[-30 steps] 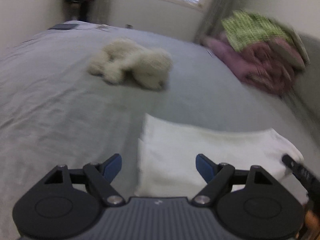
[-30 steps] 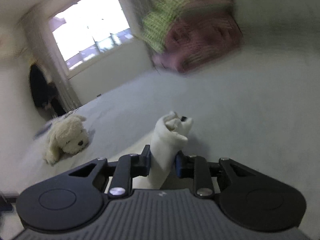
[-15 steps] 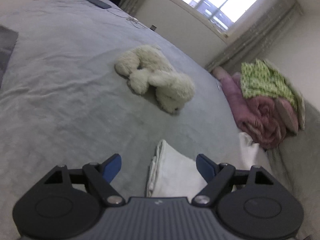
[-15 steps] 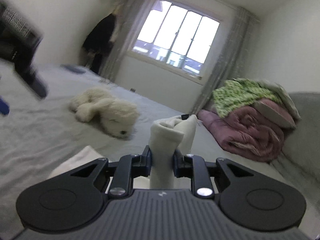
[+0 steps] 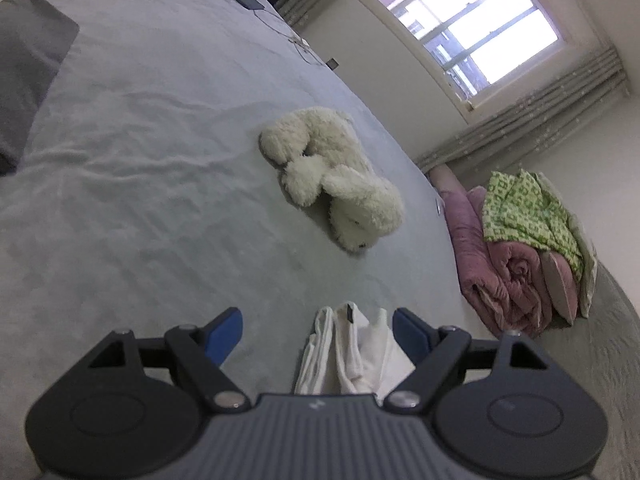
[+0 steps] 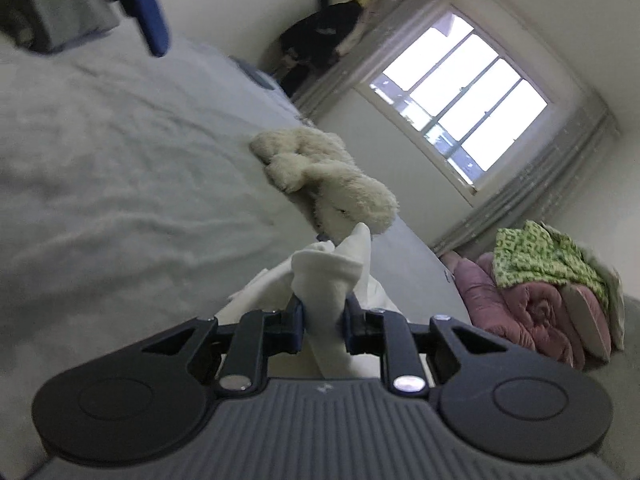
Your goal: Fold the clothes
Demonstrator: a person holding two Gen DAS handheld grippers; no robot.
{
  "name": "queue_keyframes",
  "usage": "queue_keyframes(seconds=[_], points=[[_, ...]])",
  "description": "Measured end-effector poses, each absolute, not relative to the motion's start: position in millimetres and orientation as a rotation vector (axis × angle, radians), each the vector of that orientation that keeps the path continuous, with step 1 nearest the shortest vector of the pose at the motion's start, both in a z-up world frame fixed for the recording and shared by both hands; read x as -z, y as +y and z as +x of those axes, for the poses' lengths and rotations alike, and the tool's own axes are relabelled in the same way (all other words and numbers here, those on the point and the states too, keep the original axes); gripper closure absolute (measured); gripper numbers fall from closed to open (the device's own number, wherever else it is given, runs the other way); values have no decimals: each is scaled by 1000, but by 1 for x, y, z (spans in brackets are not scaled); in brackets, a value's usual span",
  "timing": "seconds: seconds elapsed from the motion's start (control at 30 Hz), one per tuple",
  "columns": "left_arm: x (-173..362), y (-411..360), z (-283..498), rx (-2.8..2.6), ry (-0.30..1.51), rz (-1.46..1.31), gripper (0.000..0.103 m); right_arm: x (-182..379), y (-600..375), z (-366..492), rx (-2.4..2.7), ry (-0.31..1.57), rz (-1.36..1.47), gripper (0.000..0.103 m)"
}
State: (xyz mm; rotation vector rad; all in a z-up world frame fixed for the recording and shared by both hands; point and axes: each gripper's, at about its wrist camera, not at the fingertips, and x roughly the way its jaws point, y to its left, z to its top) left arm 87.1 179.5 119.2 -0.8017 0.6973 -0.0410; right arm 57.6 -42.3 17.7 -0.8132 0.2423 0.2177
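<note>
Here, white cloth (image 6: 326, 280) — bunched, creased — in the right tool's (image 6: 323, 322) pinch (left tool (image 5: 318, 330) agape).

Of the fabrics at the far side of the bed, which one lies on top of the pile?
The green patterned cloth lies on top; the pink quilt is rolled up underneath it.

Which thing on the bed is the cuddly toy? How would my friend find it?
Start at the big grey bed below the window. Near its middle, alone, lies the plush dog. It is cream and fluffy, unlike the flat white cloth nearby and the pink and green bedding pile by the wall.
</note>
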Motion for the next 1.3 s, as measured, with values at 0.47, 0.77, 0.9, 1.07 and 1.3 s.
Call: queue_keyframes(seconds=[0.47, 0.77, 0.9, 1.07, 1.3], points=[[-110, 157, 95, 42, 739, -668, 39, 8, -39, 40, -342, 242, -967, 76], [-106, 150, 96, 55, 762, -643, 39, -33, -59, 12, -467, 192, -776, 52], [-99, 133, 101, 77, 792, -591, 39, -47, -83, 5, -485, 231, -634, 54], [-87, 100, 104, 100, 830, -493, 45, -59, -124, 20, -440, 313, -446, 75], [-72, 67, 106, 130, 851, -403, 54, -57, -133, 37, -426, 360, -452, 75]])
